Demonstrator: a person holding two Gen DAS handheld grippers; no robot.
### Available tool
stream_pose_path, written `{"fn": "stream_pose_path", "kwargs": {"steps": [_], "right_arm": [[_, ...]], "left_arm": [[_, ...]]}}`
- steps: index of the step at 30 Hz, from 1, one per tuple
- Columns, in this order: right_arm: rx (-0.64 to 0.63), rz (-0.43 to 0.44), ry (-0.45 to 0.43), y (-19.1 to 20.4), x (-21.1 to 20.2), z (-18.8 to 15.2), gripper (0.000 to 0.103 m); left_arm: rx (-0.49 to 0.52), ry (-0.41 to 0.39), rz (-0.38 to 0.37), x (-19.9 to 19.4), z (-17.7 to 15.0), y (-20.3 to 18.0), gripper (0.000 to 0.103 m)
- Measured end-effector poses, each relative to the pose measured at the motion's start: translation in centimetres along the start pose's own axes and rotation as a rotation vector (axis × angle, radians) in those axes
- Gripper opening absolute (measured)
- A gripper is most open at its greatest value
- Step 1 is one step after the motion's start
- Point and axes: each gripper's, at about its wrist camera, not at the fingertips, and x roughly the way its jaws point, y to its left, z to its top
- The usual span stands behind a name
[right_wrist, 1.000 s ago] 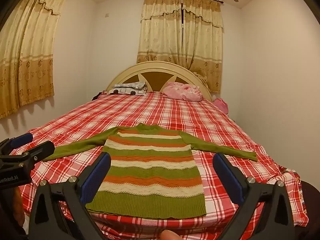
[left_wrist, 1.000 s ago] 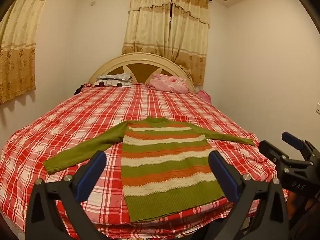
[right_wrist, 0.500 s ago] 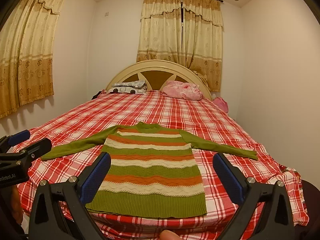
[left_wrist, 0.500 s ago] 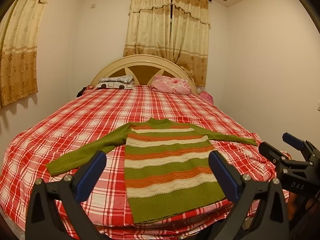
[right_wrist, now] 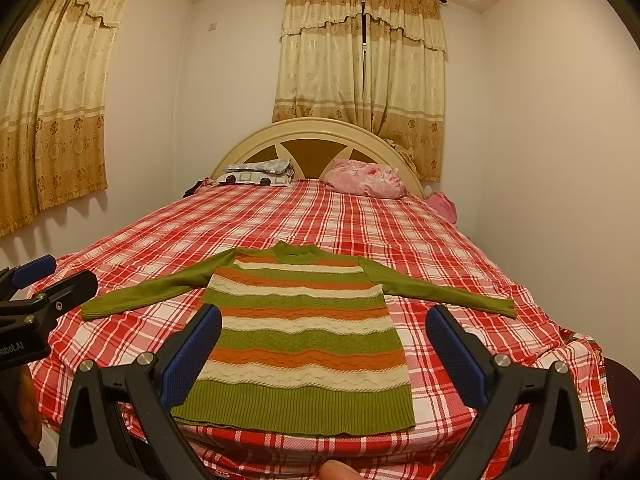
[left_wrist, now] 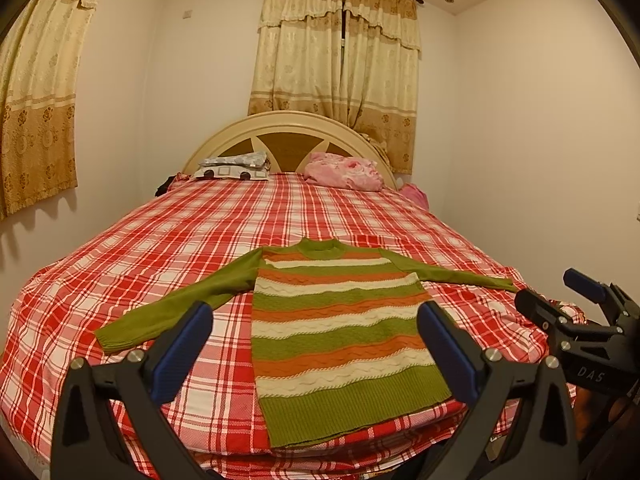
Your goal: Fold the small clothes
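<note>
Hovering wide open, empty, left gripper point(left_wrist: 314, 346) and right gripper point(right_wrist: 324, 350), above striped sweater point(right_wrist: 304, 328) lying flat, sleeves spread, on plaid bed point(right_wrist: 400, 240).

Bed point(left_wrist: 168, 240): sweater point(left_wrist: 332, 320) lay flat on it, near the foot edge, hem toward that edge, collar toward the headboard point(left_wrist: 288, 136). Sleeves spread out to the left and right sides. Two pillows at the head edge, before the headboard: one point(left_wrist: 236, 168) toward the left corner, one point(left_wrist: 344, 172) toward the right. Small bundle point(right_wrist: 442, 204) at the head right corner, beside the wall. Curtains point(left_wrist: 336, 60) hung behind the headboard; a further curtain point(left_wrist: 36, 100) on the left wall. Left gripper point(left_wrist: 316, 354) and right gripper point(right_wrist: 324, 356) were before the foot edge, side by side, jaws spread, clear of the sweater.
</note>
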Motion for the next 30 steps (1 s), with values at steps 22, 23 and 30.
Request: {"fn": "stream_pose_path", "kwargs": {"steps": [22,23,30], "right_arm": [[-0.001,0.002,0.003,0.0,0.2,-0.2,0.102],[-0.002,0.002,0.004,0.0,0.3,-0.3,0.102],[-0.005,0.004,0.008,0.0,0.8,-0.9,0.102]], "left_arm": [[0.000,-0.001,0.003,0.1,0.0,0.5,0.103],[0.000,-0.001,0.001,0.1,0.0,0.5,0.103],[0.000,0.000,0.002,0.1,0.0,0.9,0.103]]}}
